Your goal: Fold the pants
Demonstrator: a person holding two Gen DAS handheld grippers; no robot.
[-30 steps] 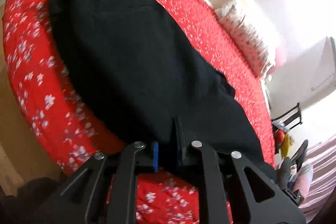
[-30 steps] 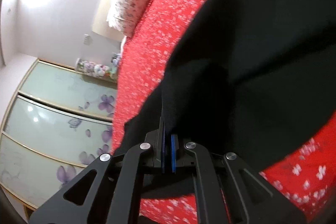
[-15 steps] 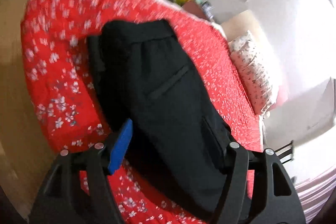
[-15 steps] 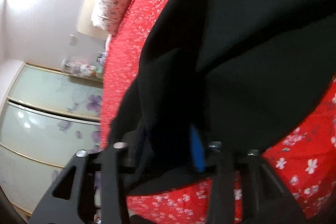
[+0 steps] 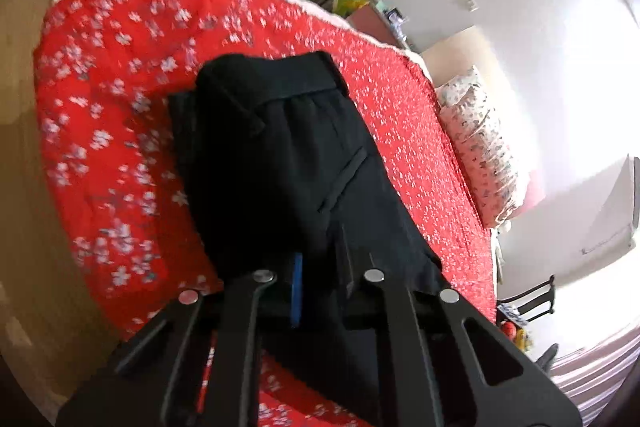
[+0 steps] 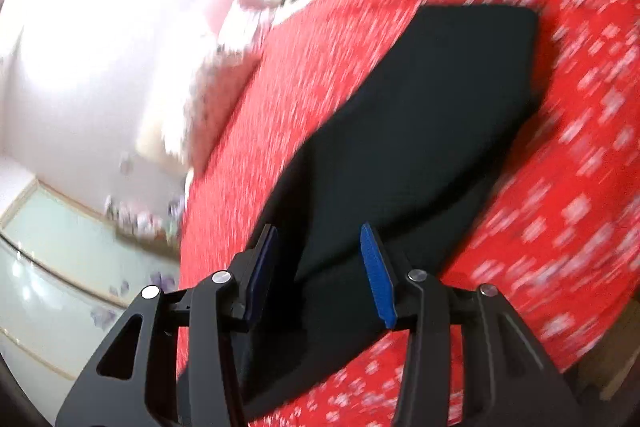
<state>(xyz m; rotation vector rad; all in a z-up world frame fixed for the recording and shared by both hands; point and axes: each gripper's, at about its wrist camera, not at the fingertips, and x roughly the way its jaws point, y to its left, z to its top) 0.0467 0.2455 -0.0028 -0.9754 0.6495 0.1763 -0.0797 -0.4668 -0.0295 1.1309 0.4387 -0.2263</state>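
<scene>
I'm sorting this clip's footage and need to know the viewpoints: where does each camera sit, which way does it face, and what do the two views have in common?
Left wrist: sits on the left gripper, looking down along its fingers over the black pants toward their waistband, with a mirrored wardrobe behind; the fingers are shut on the fabric.
Right wrist: sits on the right gripper, looking along the pants toward their far end; the blue-padded fingers stand apart, fabric between them.
Shared: the pants, the red floral bedspread, the pillow.

Matt black cloth pants (image 5: 288,163) lie on a red floral cotton-like bedspread (image 5: 120,147).
</scene>
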